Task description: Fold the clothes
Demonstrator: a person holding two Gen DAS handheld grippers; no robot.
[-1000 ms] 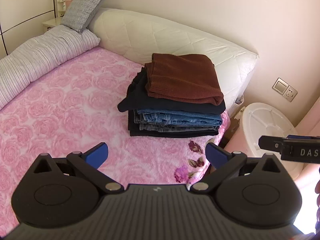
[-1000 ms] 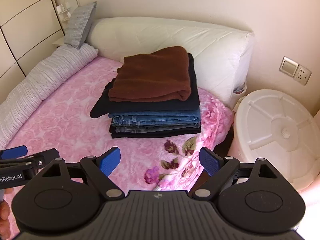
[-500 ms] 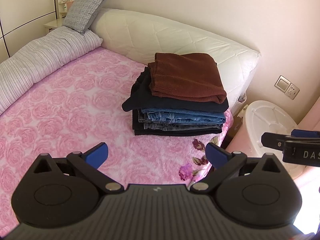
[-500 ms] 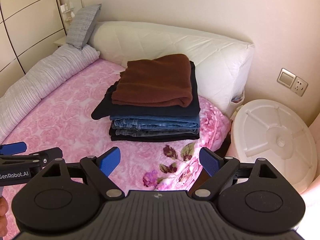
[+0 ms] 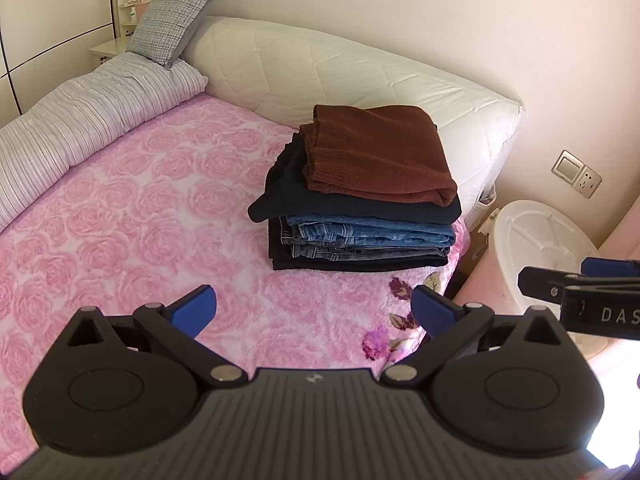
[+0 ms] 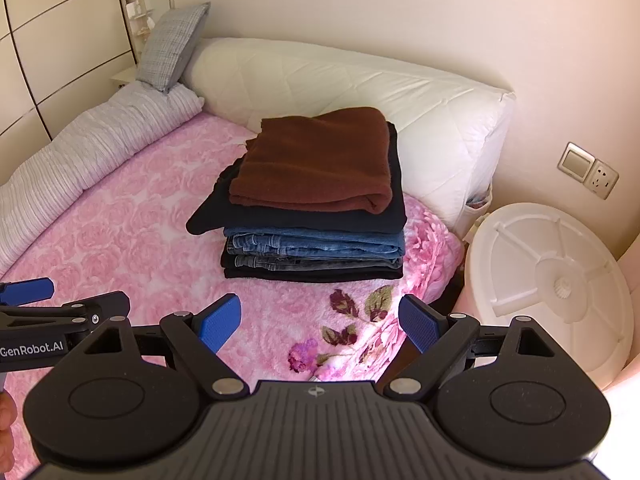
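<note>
1. Hovering short of the stack (image 6: 312, 200), the left gripper (image 5: 314, 312) and right gripper (image 6: 320, 324) both stand wide and empty.
2. The stack sits near the bed's (image 6: 140, 232) corner, by the white pillow (image 6: 360, 80).
3. A careless nudge could slide the brown top (image 6: 316, 160) off.
4. Pushing the stack toward the tub (image 6: 552, 280) risks a topple over the edge.

There is one stack (image 5: 360, 208) of folded clothes on the bed. It has five pieces: one brown sweater (image 5: 376, 152) on top, one dark garment (image 5: 340, 204), two jeans (image 5: 372, 234), and one black piece (image 5: 360, 265) at the bottom. I count two grippers, left (image 5: 314, 310) and right (image 6: 320, 322). There are three pillows: one grey (image 5: 176, 20), one striped (image 5: 92, 116), one white (image 5: 340, 80). One white tub (image 6: 548, 284) stands beside the bed, and one switch (image 6: 576, 162) with one socket (image 6: 604, 180) is on the wall.
</note>
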